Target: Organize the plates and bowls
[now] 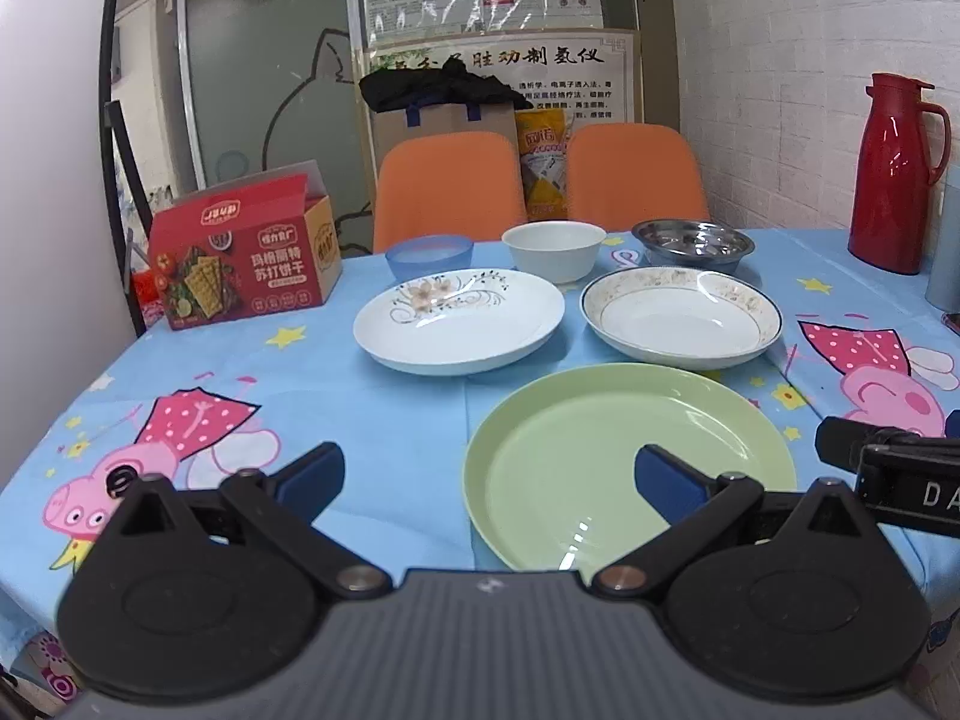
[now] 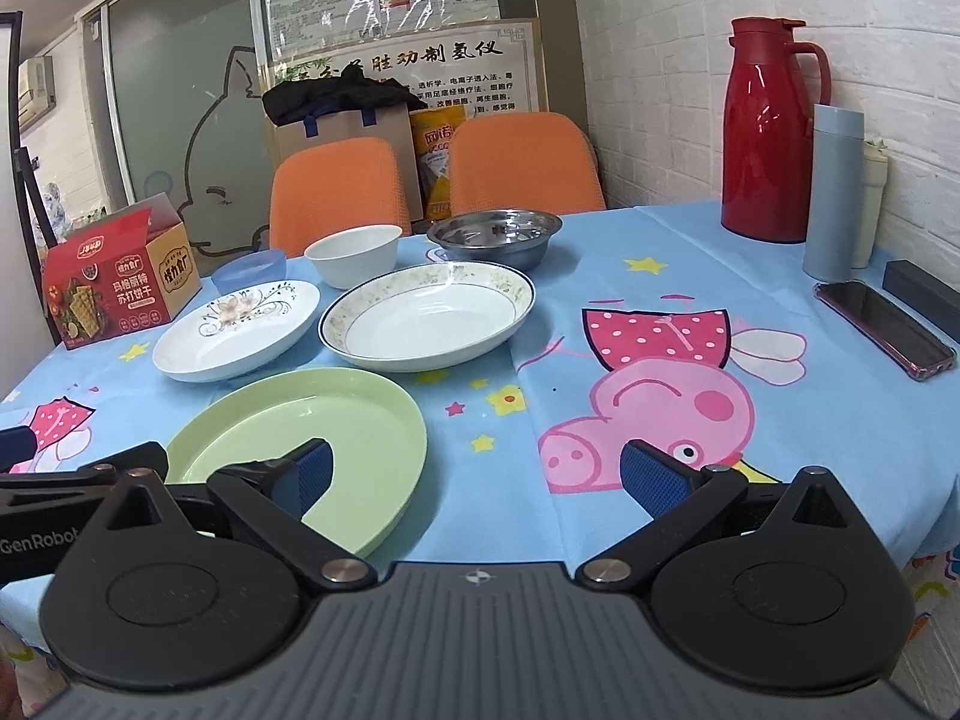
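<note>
A green plate (image 1: 624,450) lies nearest me; it also shows in the right wrist view (image 2: 336,420). Behind it lie a white floral plate (image 1: 459,321) (image 2: 237,330) and a gold-rimmed deep plate (image 1: 681,318) (image 2: 429,315). Further back stand a blue bowl (image 1: 429,255) (image 2: 252,270), a white bowl (image 1: 555,249) (image 2: 354,255) and a steel bowl (image 1: 693,243) (image 2: 495,234). My left gripper (image 1: 489,483) is open and empty above the green plate's left rim. My right gripper (image 2: 474,474) is open and empty over the green plate's right edge.
A red cracker box (image 1: 240,258) stands at the back left. A red thermos (image 2: 771,132), a blue tumbler (image 2: 834,192), a phone (image 2: 885,327) and a dark case (image 2: 924,294) stand at the right. Two orange chairs (image 1: 447,189) are behind the table.
</note>
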Demonstrator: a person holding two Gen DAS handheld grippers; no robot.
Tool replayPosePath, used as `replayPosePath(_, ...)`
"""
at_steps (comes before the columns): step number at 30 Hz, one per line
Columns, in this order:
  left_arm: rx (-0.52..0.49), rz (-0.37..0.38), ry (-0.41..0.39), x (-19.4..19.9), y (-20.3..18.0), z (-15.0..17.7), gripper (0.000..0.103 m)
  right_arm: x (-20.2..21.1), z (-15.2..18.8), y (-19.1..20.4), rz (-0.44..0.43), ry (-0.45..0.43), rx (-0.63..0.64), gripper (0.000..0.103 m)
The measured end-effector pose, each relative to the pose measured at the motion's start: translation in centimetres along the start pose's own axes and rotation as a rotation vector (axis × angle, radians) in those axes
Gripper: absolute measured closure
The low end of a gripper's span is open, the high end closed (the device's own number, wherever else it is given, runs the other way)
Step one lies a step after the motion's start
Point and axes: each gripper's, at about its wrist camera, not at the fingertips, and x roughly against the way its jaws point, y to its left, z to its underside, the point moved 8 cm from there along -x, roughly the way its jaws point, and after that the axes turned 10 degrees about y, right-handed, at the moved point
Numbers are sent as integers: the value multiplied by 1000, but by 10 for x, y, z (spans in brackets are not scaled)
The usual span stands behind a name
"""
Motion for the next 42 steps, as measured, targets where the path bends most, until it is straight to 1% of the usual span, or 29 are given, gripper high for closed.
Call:
replayPosePath(10,40,7,28,-8,9,-6,0,-2,-6,4,6,20,4,0)
replayPosePath(18,64,10,21,-7,12,-23,0,-4,-20,14,-2,28,36,0)
replayPosePath(27,79,2,46,-22,20,-33,0,-15,-33,21,2,42,51,0)
replayPosePath(32,93,20,59,-33,25,-36,0,-21,-36,22,25,42,69,0)
replayPosePath(38,75,46,71,-46,18,-40,0,-29,-34,17,78,57,96,0)
replayPosePath(42,64,38,82,-52,16,-38,0,-36,-34,18,51,68,95,0)
